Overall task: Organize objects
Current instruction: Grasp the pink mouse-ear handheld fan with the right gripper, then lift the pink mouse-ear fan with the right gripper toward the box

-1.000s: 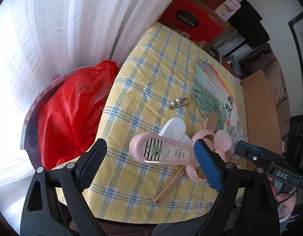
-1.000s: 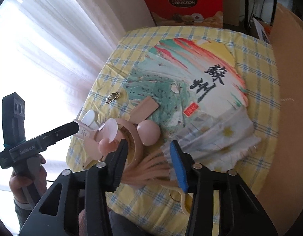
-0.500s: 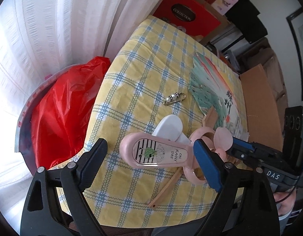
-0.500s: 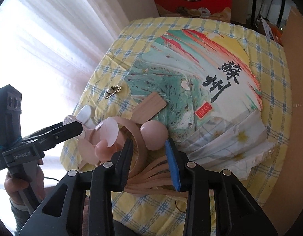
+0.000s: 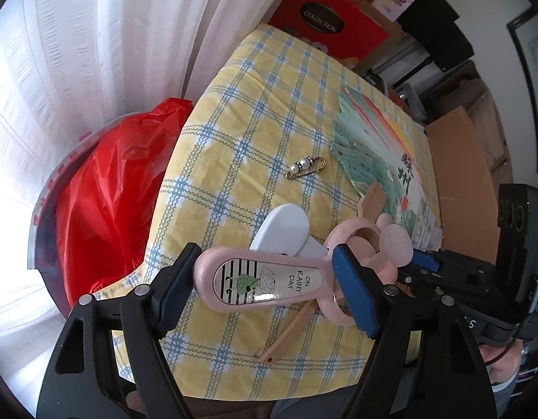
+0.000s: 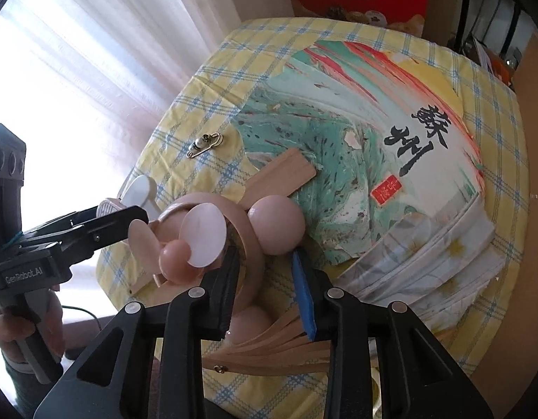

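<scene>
Closer now, left gripper (image 5: 265, 279) jaws clamp the pink fan (image 5: 269, 281) — right gripper (image 6: 265, 281) jaws spread.

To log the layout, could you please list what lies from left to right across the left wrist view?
Red plastic bag → pink handheld fan's handle between the left claw fingers → pearl pin → painted folding fan → right claw.

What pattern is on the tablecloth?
The tablecloth is yellow with a blue and white check, clearest in the left wrist view.
</scene>
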`<state>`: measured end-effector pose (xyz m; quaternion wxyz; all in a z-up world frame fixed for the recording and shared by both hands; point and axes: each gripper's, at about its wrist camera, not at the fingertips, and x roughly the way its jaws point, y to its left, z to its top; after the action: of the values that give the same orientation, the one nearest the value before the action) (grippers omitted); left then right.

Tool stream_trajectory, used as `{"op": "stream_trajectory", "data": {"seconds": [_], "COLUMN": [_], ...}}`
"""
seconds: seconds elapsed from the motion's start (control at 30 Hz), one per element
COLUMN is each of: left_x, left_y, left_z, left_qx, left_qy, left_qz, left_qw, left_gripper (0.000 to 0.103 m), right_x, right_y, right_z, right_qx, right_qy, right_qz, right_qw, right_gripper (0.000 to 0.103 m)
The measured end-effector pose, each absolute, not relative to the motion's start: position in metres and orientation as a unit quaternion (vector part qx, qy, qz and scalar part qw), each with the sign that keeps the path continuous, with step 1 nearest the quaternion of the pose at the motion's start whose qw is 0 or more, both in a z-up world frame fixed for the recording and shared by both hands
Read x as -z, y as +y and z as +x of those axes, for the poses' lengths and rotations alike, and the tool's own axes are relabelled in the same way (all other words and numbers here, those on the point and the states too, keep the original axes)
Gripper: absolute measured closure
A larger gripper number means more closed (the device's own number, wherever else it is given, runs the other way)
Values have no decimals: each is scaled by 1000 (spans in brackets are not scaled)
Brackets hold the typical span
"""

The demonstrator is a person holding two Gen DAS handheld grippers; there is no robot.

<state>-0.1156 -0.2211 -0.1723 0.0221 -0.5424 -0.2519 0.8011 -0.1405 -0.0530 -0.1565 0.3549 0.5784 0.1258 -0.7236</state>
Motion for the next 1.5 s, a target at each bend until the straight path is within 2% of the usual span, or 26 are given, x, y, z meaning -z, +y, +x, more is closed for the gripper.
{"op": "stream_trajectory", "data": {"seconds": [0.1, 0.4, 0.87, 1.2, 1.5], "left_x": [172, 170, 109, 62, 34], "left_y": [-218, -222, -220, -185, -129], "left_z": [-113, -110, -107, -120, -137], "left_qx": [-801, -795, -823, -839, -845], "left_qy": [-257, -288, -288, -285, -265], "left_qz": [-540, -534, -489, -461, -457], "left_qw": [19, 22, 21, 50, 85], "left_gripper": [29, 29, 28, 28, 25], "right_x": [156, 144, 79, 16, -19], "right_y": [-51, -51, -46, -9, 48], "right_z": [-141, -141, -143, -151, -161], "right_qx": [727, 729, 765, 801, 827], "right_qy": [111, 75, 52, 47, 26], "right_qz": [577, 581, 531, 489, 467], "right_qw": [355, 353, 360, 343, 311], "right_gripper": [88, 88, 88, 88, 88]}}
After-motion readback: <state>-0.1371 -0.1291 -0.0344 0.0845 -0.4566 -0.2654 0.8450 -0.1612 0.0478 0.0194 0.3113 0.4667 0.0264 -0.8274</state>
